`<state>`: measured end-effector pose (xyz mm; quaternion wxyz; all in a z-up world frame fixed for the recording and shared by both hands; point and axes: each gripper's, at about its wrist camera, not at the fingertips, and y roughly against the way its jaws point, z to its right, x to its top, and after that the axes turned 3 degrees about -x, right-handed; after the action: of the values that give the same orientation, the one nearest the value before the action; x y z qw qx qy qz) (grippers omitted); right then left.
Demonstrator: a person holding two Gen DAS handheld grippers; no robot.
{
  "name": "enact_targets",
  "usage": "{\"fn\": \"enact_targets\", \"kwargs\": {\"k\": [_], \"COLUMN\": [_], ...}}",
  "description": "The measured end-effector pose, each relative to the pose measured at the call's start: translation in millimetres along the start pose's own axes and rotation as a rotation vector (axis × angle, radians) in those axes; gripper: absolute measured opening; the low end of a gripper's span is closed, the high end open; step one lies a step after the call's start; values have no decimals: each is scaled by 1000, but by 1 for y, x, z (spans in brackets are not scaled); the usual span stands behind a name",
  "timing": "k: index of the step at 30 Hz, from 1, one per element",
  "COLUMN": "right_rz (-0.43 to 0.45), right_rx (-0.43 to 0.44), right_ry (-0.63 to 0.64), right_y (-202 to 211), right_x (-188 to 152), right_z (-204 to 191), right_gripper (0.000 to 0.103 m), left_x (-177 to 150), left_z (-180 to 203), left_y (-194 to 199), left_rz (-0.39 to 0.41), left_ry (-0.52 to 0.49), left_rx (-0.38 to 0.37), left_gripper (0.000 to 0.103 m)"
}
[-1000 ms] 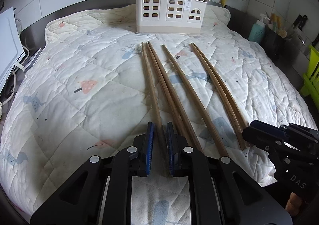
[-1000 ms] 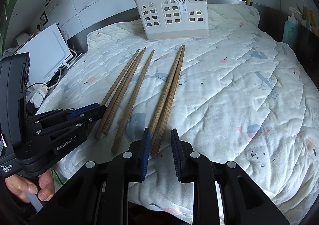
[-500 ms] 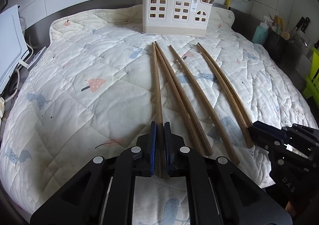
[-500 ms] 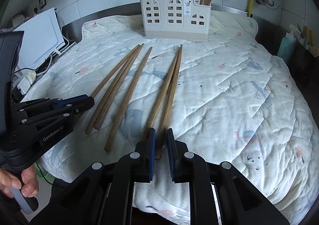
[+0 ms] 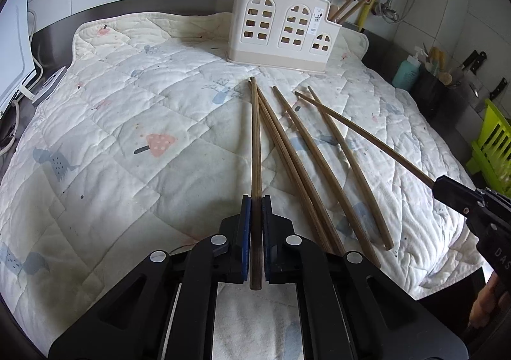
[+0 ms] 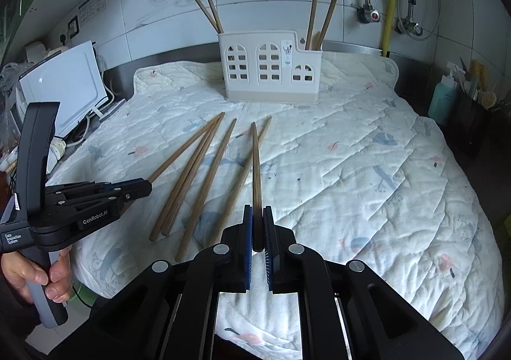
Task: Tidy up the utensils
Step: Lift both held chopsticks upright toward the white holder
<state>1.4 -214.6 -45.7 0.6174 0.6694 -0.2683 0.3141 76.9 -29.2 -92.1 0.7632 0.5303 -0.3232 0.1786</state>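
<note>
Two tools, one chopstick clamped in each.
Left tool and right tool grip butt ends; chopsticks light, stiff, slippery, prone to pivot.

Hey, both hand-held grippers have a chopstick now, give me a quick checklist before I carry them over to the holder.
1. Left hand-held gripper shut on its chopstick: ok.
2. Right hand-held gripper shut on its chopstick: ok.
3. Each holds only one stick: ok.
4. Three loose chopsticks stay on the quilted mat: ok.
5. Room in the white holder, two sticks at each end: cannot tell.
6. Far tips lifted off the mat: cannot tell.
</note>
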Motion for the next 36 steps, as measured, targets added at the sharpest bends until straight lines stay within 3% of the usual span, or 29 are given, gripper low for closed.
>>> {"fn": "enact_targets", "kwargs": {"k": [11, 16, 28, 36], "right_rz": [168, 205, 272, 299], "right_rx": [21, 61, 45, 11], "right_ry": [4, -7, 44, 98], "right_y": [42, 45, 58, 65], "right_x": [56, 90, 188, 251], "right_z": [15, 28, 61, 73], "right_gripper": [7, 7, 7, 7], "left_x": [29, 54, 128, 158], "left_z": [-1, 1, 11, 17], "left_y": [33, 40, 46, 44], "left_rz": [135, 182, 202, 194], "left_ry": [-42, -75, -146, -153], "left_rx": [6, 5, -27, -53], "left_gripper": [5, 5, 5, 5]}}
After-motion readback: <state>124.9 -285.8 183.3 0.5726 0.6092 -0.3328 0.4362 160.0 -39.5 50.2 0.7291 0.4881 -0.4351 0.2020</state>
